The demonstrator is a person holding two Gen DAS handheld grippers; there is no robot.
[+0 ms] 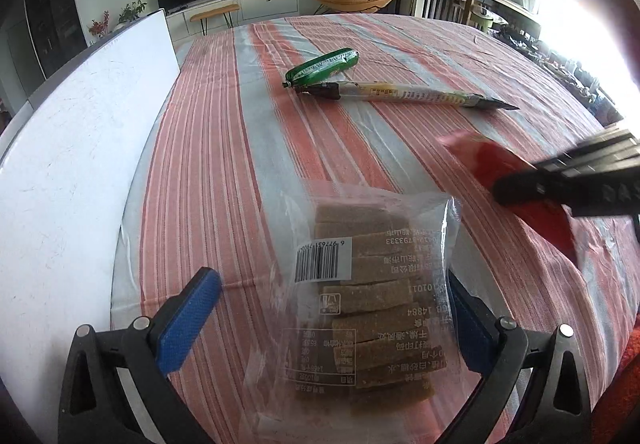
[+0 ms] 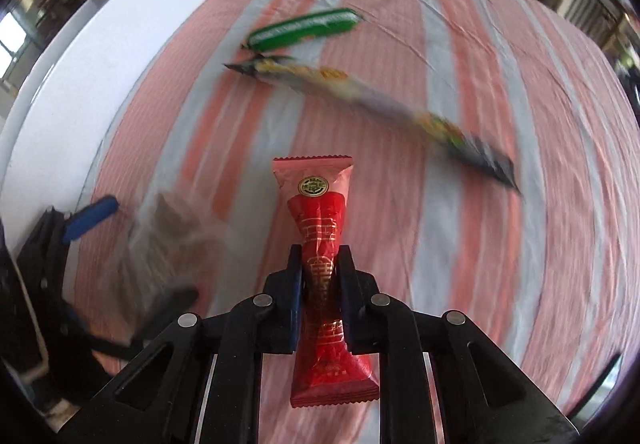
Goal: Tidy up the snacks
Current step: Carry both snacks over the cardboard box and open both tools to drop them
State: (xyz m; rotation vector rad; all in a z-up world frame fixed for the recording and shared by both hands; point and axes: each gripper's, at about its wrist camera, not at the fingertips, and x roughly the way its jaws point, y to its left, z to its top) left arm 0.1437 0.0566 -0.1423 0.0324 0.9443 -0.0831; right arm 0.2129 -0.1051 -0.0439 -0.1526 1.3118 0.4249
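A clear bag of brown cake slices lies on the striped tablecloth between the blue pads of my left gripper. That gripper is open: its left pad stands clear of the bag and its right pad sits at the bag's edge. In the right wrist view my right gripper is shut on the waist of a red snack packet, held above the cloth. The same packet and right gripper enter the left wrist view from the right, blurred. The clear bag shows blurred at lower left.
A green sausage-shaped packet and a long thin snack stick lie side by side further back on the table. A white board borders the cloth's left edge. Chairs and a TV stand are beyond the table.
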